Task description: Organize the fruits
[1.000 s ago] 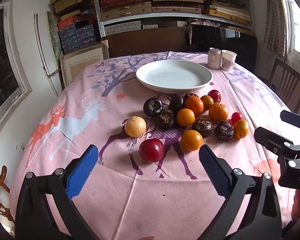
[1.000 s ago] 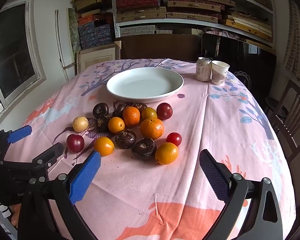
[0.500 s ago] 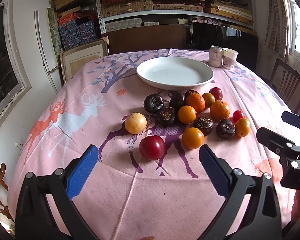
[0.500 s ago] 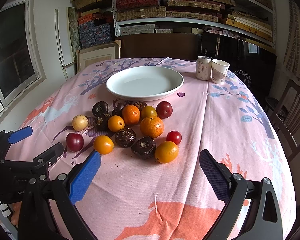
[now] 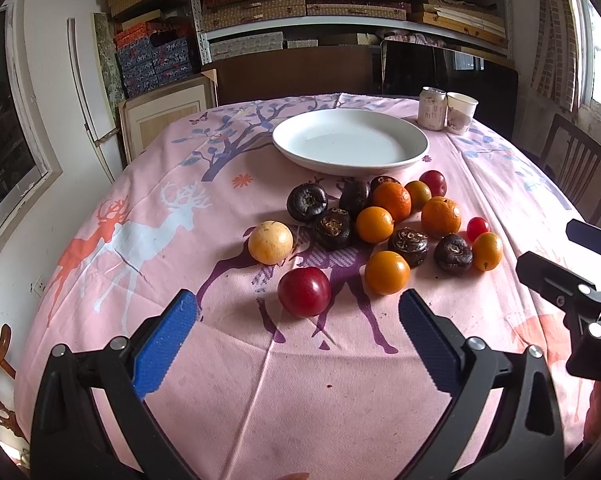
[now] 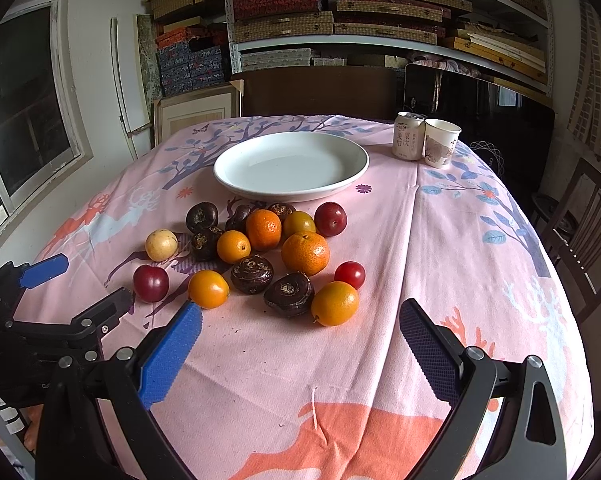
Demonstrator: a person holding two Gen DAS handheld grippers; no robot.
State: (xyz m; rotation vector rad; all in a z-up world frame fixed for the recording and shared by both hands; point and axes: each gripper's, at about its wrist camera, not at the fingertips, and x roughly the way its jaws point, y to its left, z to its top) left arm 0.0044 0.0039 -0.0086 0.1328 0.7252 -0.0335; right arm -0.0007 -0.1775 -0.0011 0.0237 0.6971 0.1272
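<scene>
Several fruits lie in a cluster on the pink tablecloth: a red plum [image 5: 304, 291] nearest my left gripper, a pale yellow fruit [image 5: 270, 242], oranges such as one at the near edge [image 5: 387, 272], and dark brown fruits [image 5: 306, 207]. An empty white plate [image 5: 350, 146] sits behind them. My left gripper [image 5: 298, 338] is open and empty, just short of the red plum. My right gripper [image 6: 300, 344] is open and empty, just short of an orange [image 6: 334, 303] and a dark fruit [image 6: 289, 294]. The plate [image 6: 291, 165] also shows in the right wrist view.
A drink can [image 6: 408, 135] and a paper cup [image 6: 441, 142] stand at the back right of the table. A wooden chair [image 6: 588, 232] is at the right. Shelves with boxes [image 6: 340, 8] fill the back wall.
Both grippers have edged slightly forward toward the fruit cluster. Nothing on the table has moved; both stay open.
</scene>
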